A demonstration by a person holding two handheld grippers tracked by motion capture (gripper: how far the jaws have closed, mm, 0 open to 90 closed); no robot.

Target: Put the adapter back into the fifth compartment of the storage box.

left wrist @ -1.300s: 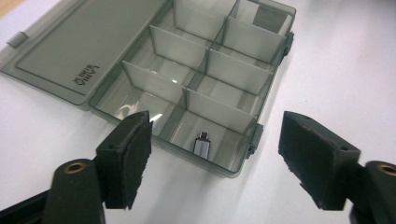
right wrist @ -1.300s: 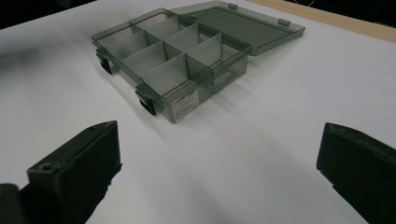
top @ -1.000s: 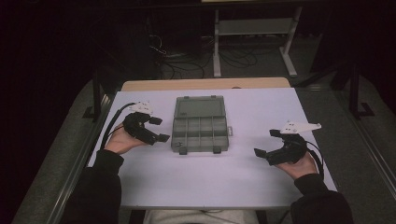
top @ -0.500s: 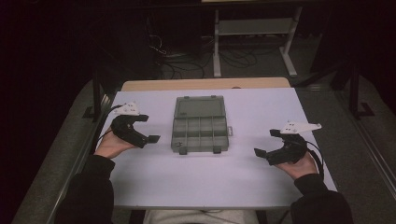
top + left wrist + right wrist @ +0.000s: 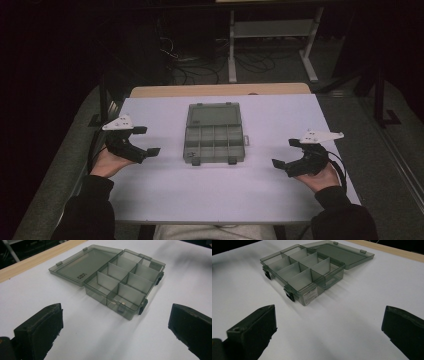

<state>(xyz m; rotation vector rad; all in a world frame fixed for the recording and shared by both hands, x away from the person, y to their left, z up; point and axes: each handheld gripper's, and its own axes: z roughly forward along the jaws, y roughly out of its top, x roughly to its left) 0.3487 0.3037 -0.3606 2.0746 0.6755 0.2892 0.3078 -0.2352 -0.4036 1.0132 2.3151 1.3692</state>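
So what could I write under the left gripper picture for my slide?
Open left gripper faces an open grey compartment box on the white table, nothing between its jaws.

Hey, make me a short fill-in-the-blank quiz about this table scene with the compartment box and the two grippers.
1. The lid of the compartment box lies ____, flat on the table.
2. The box sits ____ the left gripper and the right gripper.
3. The jaws of both grippers stand ____, with nothing in them.
4. A small dark part lies in a ____ compartment of the box.

Missing words: open; between; open; corner
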